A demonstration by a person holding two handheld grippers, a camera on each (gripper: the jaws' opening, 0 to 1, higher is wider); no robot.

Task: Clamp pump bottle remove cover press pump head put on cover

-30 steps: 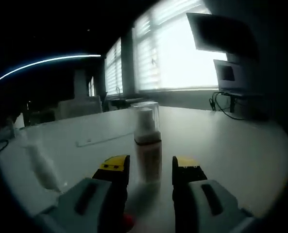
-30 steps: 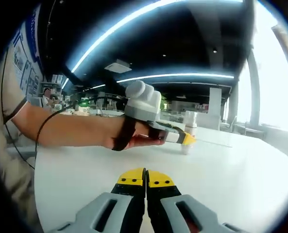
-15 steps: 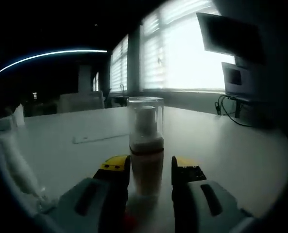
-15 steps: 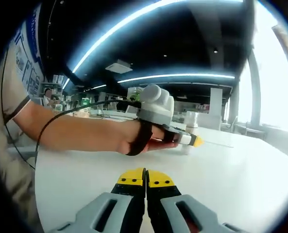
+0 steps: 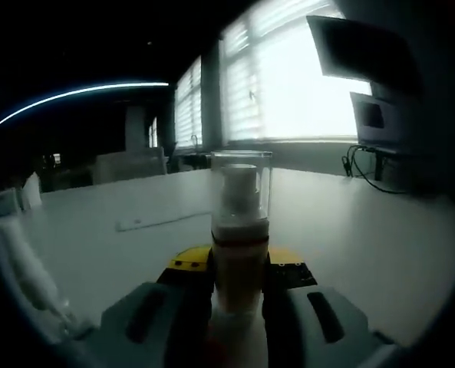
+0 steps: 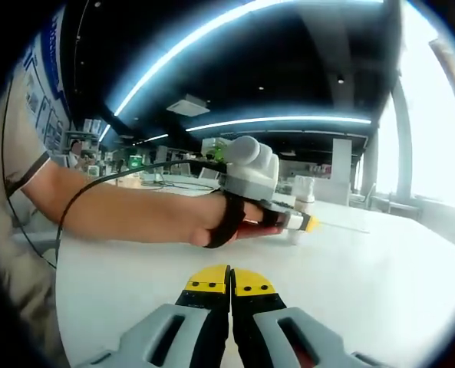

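The left claw [image 5: 239, 264] grips the pump bottle [image 5: 240, 253] low on its body, upright on the white surface [image 5: 350, 230], clear cover [image 5: 241, 184] on. The right claw [image 6: 229, 280] is closed, empty. Pulling the cover could tip the bottle if that low grip slips.

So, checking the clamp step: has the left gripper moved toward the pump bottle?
Yes. The left gripper has advanced and shut on the pump bottle, which stands on the table.
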